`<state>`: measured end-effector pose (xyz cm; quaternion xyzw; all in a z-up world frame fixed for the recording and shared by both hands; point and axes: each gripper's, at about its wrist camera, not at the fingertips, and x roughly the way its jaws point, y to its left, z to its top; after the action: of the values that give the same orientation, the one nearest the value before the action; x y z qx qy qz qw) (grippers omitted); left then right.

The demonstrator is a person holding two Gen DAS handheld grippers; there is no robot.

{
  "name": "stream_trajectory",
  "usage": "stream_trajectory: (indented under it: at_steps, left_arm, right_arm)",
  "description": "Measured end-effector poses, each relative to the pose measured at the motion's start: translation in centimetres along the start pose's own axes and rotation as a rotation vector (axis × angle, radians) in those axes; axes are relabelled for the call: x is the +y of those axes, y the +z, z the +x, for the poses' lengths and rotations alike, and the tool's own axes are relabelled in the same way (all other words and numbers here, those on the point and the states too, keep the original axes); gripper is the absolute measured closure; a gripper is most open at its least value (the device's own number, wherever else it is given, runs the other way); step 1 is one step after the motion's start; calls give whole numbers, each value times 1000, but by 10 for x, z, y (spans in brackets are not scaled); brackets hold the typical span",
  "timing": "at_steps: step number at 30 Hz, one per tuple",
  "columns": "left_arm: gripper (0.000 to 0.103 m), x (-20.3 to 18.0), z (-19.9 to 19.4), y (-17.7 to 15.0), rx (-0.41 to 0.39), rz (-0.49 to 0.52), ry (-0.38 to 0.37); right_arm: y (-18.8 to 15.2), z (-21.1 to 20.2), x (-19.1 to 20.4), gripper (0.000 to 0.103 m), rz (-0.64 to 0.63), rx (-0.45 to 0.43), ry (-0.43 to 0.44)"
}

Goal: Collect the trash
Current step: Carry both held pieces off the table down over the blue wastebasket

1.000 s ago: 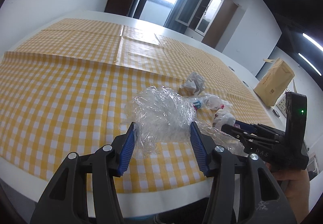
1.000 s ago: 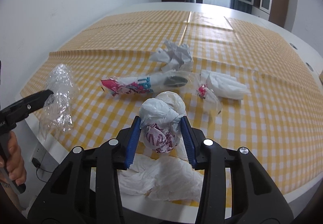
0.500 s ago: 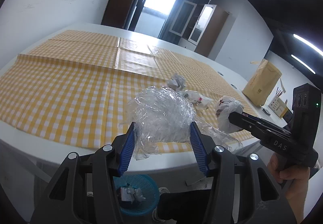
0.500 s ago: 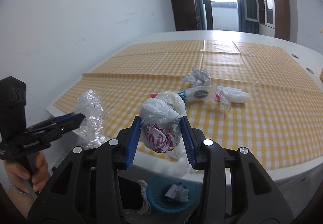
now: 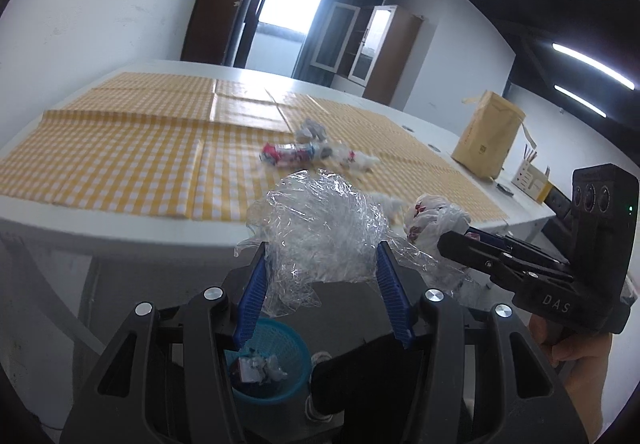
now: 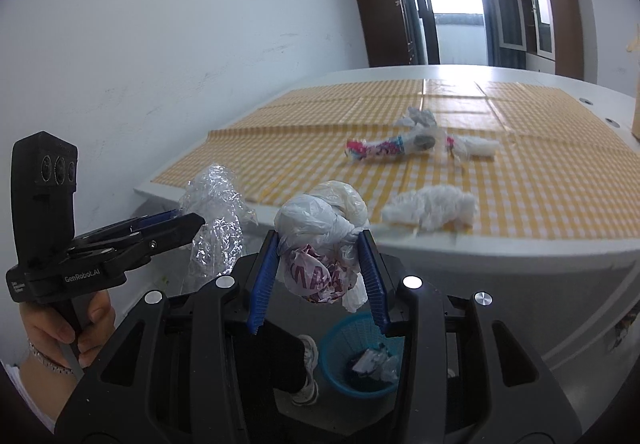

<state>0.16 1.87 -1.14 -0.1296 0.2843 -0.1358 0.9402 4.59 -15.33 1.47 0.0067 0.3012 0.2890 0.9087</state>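
Colourful wrapper (image 6: 376,149) lies flat, long axis across cloth (image 6: 320,132).

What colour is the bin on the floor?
Blue, a mesh-sided bin already holding some trash; the right wrist view shows it best.

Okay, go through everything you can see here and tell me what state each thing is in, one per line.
left gripper: shut on clear plastic wrap, off the table
right gripper: shut on knotted plastic bag
blue basket: on floor, holds some trash
white tissue wad: loose near table edge
colourful wrapper: lying on checked cloth
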Motion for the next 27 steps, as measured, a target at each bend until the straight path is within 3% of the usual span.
stream_trajectory:
  at_steps: [13,27]
  left_arm:
    - [51,18,41,-72,164,4,20]
    - [52,64,125,-140,357,-36,51]
  right_arm:
    - [-84,34,-17,65,53,167,-22]
    - [-161,129,-51,65,140,392,-23]
